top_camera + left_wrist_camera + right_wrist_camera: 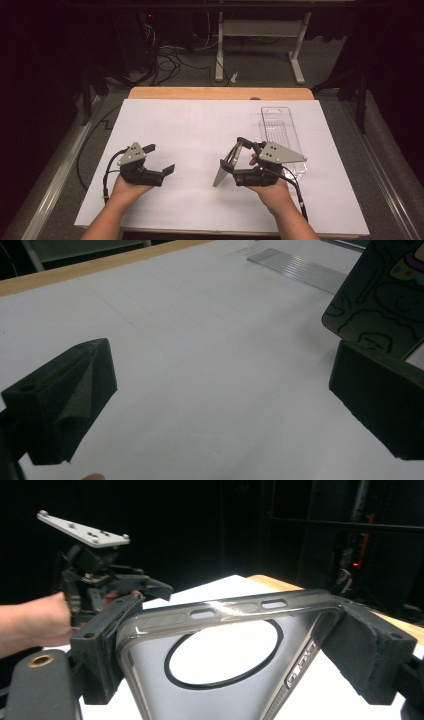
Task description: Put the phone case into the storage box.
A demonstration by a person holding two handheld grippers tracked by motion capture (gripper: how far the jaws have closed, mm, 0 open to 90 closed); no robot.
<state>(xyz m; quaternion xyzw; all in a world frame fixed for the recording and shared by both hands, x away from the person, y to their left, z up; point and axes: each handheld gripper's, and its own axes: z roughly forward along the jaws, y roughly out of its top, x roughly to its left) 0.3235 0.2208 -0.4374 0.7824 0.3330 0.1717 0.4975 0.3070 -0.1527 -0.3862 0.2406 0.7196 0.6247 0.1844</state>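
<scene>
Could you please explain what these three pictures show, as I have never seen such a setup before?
A person holds two hand-held tools, each with two black fingers. The high view looks down on the table, which is covered with white paper. The other two pictures come from cameras riding on each tool. The left gripper is open and holds nothing. The right gripper is shut on a clear phone case with a round ring on its back, gripped at its edges and tilted. Beside it on the paper lies a clear plastic package.
</scene>
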